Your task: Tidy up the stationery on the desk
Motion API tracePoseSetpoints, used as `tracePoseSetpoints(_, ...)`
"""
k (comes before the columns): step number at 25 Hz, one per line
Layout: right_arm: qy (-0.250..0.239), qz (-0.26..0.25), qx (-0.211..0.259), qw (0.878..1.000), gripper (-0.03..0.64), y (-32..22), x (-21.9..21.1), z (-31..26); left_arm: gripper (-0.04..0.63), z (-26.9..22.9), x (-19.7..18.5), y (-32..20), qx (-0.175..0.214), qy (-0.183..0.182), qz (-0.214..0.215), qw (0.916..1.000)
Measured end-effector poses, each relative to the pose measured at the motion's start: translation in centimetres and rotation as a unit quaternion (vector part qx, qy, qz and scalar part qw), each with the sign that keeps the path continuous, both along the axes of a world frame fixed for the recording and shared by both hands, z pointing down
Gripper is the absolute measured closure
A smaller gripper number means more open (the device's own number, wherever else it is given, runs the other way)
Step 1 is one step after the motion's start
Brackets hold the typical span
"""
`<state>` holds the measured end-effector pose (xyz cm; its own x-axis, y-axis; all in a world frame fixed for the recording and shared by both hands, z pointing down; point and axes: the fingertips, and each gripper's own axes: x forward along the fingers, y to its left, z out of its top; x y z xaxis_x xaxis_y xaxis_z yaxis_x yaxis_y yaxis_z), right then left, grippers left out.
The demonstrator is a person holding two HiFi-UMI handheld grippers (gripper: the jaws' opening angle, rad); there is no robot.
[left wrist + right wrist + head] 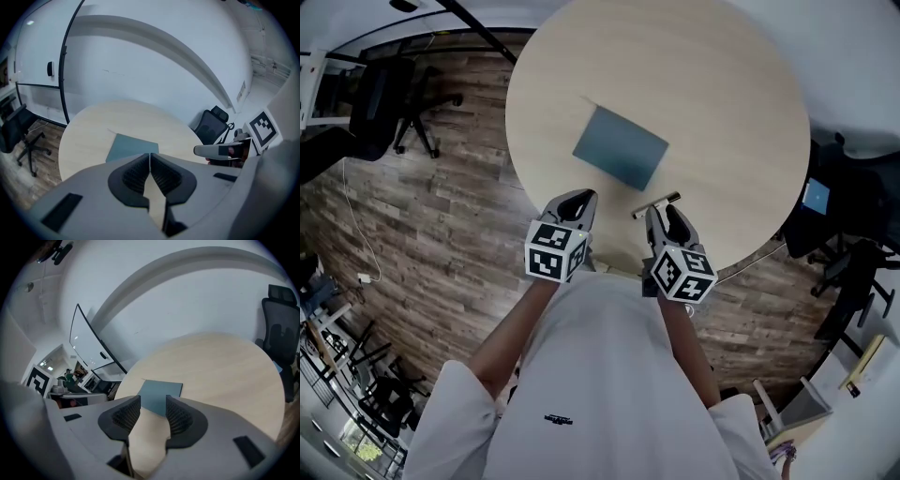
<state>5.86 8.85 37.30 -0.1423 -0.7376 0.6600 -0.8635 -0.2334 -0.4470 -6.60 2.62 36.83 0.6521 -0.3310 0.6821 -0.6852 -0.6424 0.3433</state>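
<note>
Table: the round pale-wood table (722, 94) fills the upper half of the head view, and you stand at its near edge.
Task's thing: a flat blue-grey notebook (621, 146) lies closed near the middle of the table, turned askew. It is apart from both grippers and is the only stationery you can make out. A thin line off its far corner is too small to name.
Left gripper: your left gripper (149, 159) hangs over the near edge and points toward the notebook. Its jaws are pressed together with nothing between them.
Right gripper: your right gripper (153, 404) is just beside the left, with its jaws standing apart. Only bare table top and the notebook's near edge show through the gap, and the pads touch nothing.
Step in hand: this looks like the approach. Both tools are lined up on the notebook and nothing is grasped yet.
Next move: you likely need to bring the parted right jaws forward and low, at a shallow angle. That way one jaw can get under the thin near edge. The closed left tip could steady the cover so the notebook does not slide away.
</note>
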Motion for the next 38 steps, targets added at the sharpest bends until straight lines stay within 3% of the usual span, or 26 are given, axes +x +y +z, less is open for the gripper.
tracePoseSetpoints(8, -0.023, -0.006, -0.033, 0.999, 0.456, -5.2, 1.8, 6.1, 0.562, 5.7, 1.1, -5.4, -0.001, -0.038, -0.049, 0.9981)
tracePoseSetpoints(11, -0.02, -0.006, -0.046, 0.999, 0.456, -6.6, 2.3, 8.3, 0.49, 7.6, 1.6, -7.0, -0.003, -0.046, -0.045, 0.9979)
tracePoseSetpoints(21, -0.037, 0.009, -0.085, 0.996, 0.456, -9.6, 2.8, 15.0, 0.414, 13.5, 1.5, -11.1, -0.008, -0.076, -0.028, 0.9967)
tracePoseSetpoints(30, -0.054, 0.019, -0.132, 0.99, 0.456, -10.2, 2.1, 19.4, 0.39, 19.7, -0.2, -14.0, -0.028, -0.118, -0.027, 0.9923)
tracePoseSetpoints(38, -0.028, 0.012, -0.18, 0.983, 0.457, -10.0, 2.2, 20.5, 0.388, 20.5, 0.0, -13.9, -0.038, -0.124, -0.017, 0.9914)
